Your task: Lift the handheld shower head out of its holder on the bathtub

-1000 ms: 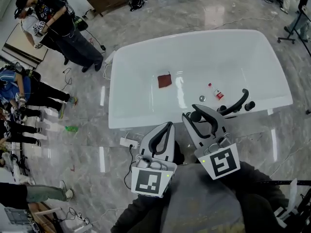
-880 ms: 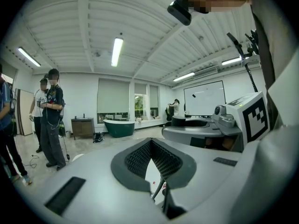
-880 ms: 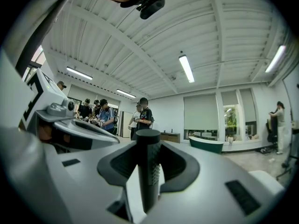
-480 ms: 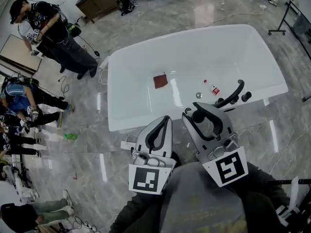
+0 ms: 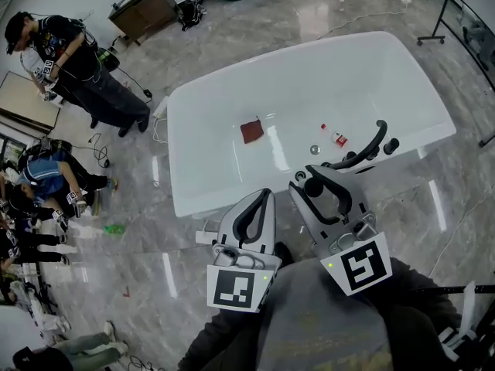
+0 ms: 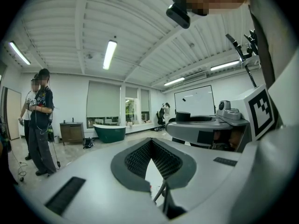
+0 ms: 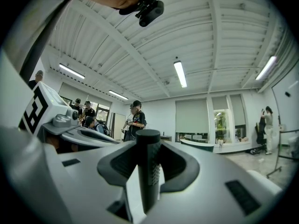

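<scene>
My right gripper (image 5: 313, 184) is shut on the black cylindrical shower head handle (image 5: 314, 186), held upright just in front of the white bathtub's near rim (image 5: 232, 195). In the right gripper view the handle (image 7: 148, 171) stands between the dark pads (image 7: 121, 164), and the gripper (image 7: 148, 158) points level. A curved black faucet (image 5: 363, 151) and a black knob (image 5: 390, 145) sit on the rim to the right of the handle. My left gripper (image 5: 265, 196) hovers beside it on the left. Its jaws (image 6: 150, 146) are shut with nothing between them.
Inside the tub lie a dark red cloth (image 5: 251, 130), a small red-and-white bottle (image 5: 334, 136) and a drain (image 5: 315, 151). Several people (image 5: 77, 52) stand on the marble floor at the left. A wooden cabinet (image 5: 143, 8) stands behind them. White cables (image 5: 205, 234) lie by the tub's near side.
The right gripper has risen slightly with the black handle, drawing away from the faucet base. The tub sits higher in the head view. The left gripper has hardly moved.
</scene>
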Available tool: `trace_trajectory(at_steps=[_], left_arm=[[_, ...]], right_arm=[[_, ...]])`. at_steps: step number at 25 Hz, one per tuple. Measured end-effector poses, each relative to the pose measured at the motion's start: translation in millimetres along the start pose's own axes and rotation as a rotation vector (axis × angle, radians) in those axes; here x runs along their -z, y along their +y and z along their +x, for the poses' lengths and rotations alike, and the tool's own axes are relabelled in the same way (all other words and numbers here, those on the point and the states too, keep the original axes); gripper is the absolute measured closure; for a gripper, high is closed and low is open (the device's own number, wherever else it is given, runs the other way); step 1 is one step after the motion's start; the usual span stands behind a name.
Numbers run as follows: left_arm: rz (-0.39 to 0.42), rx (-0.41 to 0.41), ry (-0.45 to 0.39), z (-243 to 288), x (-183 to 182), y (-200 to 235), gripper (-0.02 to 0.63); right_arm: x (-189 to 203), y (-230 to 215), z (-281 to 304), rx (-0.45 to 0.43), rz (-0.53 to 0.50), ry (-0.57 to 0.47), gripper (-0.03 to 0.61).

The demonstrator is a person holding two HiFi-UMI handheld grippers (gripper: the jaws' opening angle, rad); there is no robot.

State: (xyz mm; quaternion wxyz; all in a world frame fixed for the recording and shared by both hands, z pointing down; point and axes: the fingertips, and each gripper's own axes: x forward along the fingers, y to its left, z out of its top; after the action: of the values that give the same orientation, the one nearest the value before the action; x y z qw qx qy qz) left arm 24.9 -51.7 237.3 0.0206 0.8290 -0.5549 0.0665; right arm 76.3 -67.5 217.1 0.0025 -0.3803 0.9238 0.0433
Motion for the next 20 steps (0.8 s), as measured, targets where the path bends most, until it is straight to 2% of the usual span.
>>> trace_trajectory(at_steps=[20], left_arm=[[0.006,0.023,0.006,-1,0,6,0.612]], right_arm=[[-1,6,10,0.003,-0.001,0.005,0.443]])
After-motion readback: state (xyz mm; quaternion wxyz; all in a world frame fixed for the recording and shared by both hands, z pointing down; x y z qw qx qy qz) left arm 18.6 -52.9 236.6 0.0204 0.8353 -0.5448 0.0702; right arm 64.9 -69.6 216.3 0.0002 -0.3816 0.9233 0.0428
